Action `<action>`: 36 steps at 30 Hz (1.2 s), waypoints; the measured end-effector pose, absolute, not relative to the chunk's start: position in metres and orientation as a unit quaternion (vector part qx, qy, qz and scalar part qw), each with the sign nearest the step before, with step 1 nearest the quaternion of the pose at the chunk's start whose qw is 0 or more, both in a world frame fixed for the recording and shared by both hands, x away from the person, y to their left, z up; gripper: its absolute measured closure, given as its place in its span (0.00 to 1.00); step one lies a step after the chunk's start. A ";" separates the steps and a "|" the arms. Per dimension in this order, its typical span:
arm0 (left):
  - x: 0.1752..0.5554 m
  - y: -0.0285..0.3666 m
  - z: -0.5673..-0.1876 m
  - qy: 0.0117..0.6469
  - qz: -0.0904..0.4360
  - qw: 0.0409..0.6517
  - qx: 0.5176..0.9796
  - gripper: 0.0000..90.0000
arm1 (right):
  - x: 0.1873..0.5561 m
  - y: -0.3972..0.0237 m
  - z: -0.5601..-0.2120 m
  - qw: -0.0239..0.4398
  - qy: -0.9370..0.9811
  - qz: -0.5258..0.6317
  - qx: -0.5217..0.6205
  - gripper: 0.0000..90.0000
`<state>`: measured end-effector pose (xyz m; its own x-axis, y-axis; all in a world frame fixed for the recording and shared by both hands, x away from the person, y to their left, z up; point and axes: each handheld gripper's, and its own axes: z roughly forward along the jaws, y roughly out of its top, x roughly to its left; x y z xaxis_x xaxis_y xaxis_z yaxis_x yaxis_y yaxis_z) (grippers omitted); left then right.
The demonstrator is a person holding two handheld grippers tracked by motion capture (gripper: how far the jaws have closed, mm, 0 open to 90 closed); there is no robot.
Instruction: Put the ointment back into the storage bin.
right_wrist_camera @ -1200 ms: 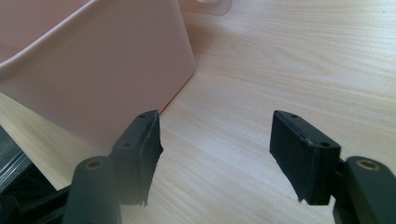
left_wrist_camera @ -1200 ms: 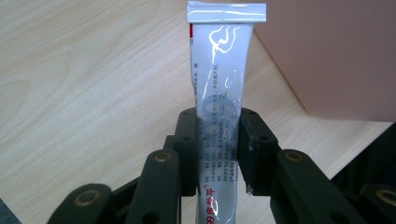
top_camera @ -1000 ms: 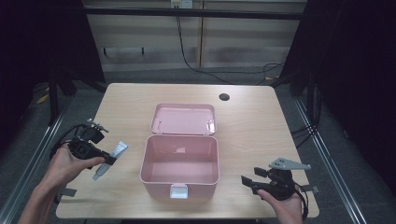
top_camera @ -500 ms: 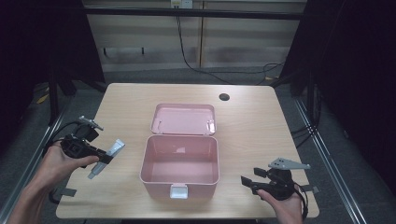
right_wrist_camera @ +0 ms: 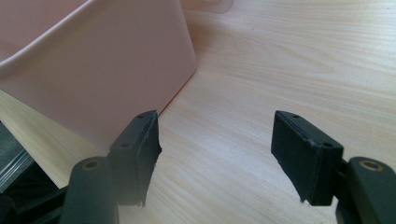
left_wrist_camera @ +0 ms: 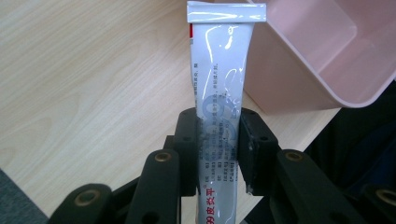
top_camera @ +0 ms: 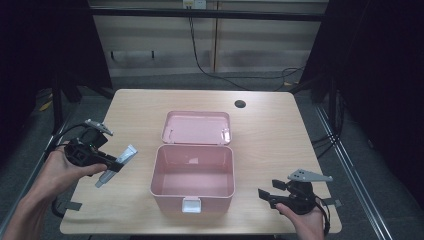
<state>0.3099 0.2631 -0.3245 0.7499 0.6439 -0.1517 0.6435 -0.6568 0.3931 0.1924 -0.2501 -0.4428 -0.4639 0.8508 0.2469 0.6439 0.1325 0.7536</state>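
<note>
Gripping a white tube point(left_wrist_camera: 219, 93) between both pads, left gripper point(top_camera: 102, 161) off the table's point(top_camera: 280, 130) left side, raised above the wood, jaws clamped on the tube's lower half. Tube slanting in the high view point(top_camera: 117, 165), crimped flat end up toward the box, cap end down toward the near left edge, clear of the tabletop. Seen along the left gripper's jaws: printed text on the tube, sealed end at top, pink box point(left_wrist_camera: 322, 56) just beyond and to the right of it, not touching. Box point(top_camera: 194, 175) standing mid-table, open and hollow, lid point(top_camera: 196, 128) laid back flat behind it, white latch point(top_camera: 191, 204) on the near wall. Resting low near the table's near right corner, right gripper point(top_camera: 272, 195) pointing left toward the box, well apart from the tube. Jaws there parted, having just been opening, nothing between them but bare wood; box wall point(right_wrist_camera: 93, 70) close beyond the one jaw. Small dark hole point(top_camera: 240, 104) in the tabletop far behind the lid. Hands point(top_camera: 60, 172) on both grippers, forearms entering from the bottom edge.
</note>
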 end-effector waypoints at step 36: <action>0.306 0.190 -0.292 0.223 -0.003 0.206 0.953 0.79 | 0.193 -0.249 -0.443 0.114 0.744 0.424 0.503 0.35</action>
